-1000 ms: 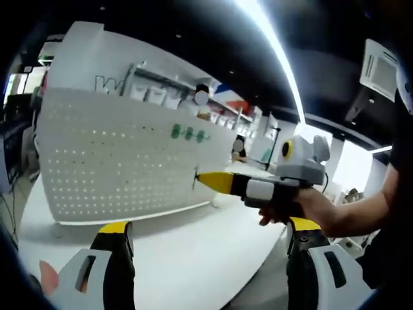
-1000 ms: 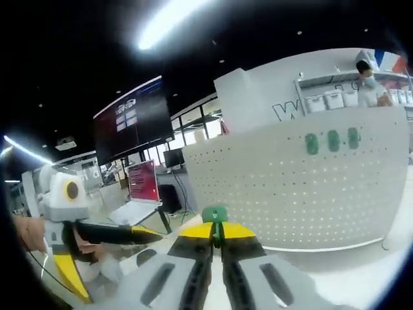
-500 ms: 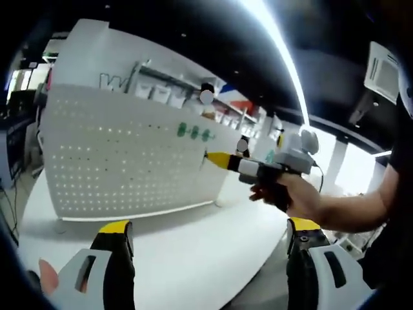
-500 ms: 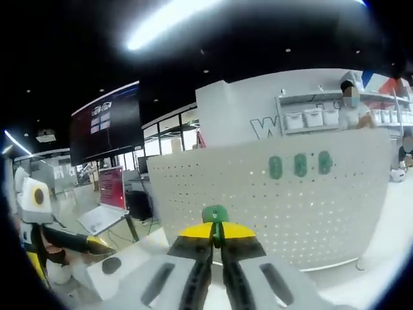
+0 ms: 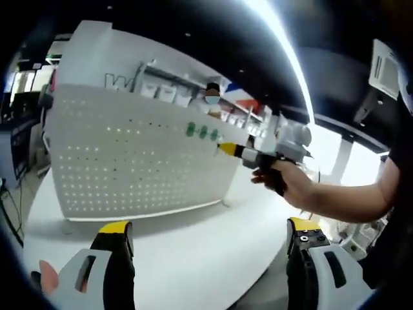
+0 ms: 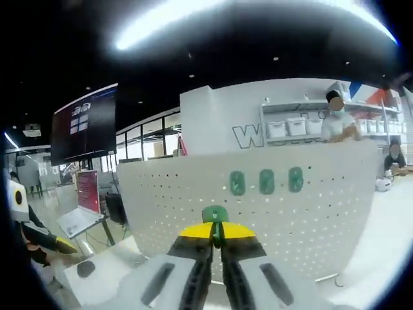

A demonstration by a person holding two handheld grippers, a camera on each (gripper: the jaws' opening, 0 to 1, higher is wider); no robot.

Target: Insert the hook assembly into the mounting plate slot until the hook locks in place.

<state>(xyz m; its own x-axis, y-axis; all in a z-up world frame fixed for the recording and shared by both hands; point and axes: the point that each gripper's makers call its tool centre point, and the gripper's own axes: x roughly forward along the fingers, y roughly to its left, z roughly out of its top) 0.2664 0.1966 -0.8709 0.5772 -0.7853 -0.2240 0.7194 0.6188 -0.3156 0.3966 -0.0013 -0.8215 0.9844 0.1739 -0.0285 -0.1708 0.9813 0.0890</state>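
Hook assembly (image 6: 215, 214), a small green piece, sits pinched at the tips of the right tongs (image 6: 216, 232) in the right gripper view; the yellow-tipped jaws are pressed together on it, and it stands in front of the pegboard's lower middle, though whether it touches the board cannot be told.

In the left gripper view, the left tongs (image 5: 210, 236) rise from the bottom with their yellow-tipped jaws spread wide and nothing between them. They hang above the white bench (image 5: 187, 252), well short of the board. A fingertip (image 5: 48, 271) of the hand that carries them shows at the lower left.

Farther out in that view, the right tongs (image 5: 227, 148) come in from the right, held in a person's hand (image 5: 293, 187), their yellow tip reaching the right end of the mounting plate (image 5: 129, 161). The plate is a white perforated board standing upright on the bench, and three green hooks (image 5: 203, 132) sit in a row near its top edge. In the right gripper view the same three hooks (image 6: 266, 181) line the upper part of the board (image 6: 310, 219), just above and to the right of the held piece.

At the left edge of the right gripper view a yellow tip of the left tongs (image 6: 64, 245) shows. Behind the board stands a white wall with shelves of bins (image 6: 284, 126) and a person (image 6: 335, 119) beside them. A dark screen (image 6: 84, 132) hangs to the left.
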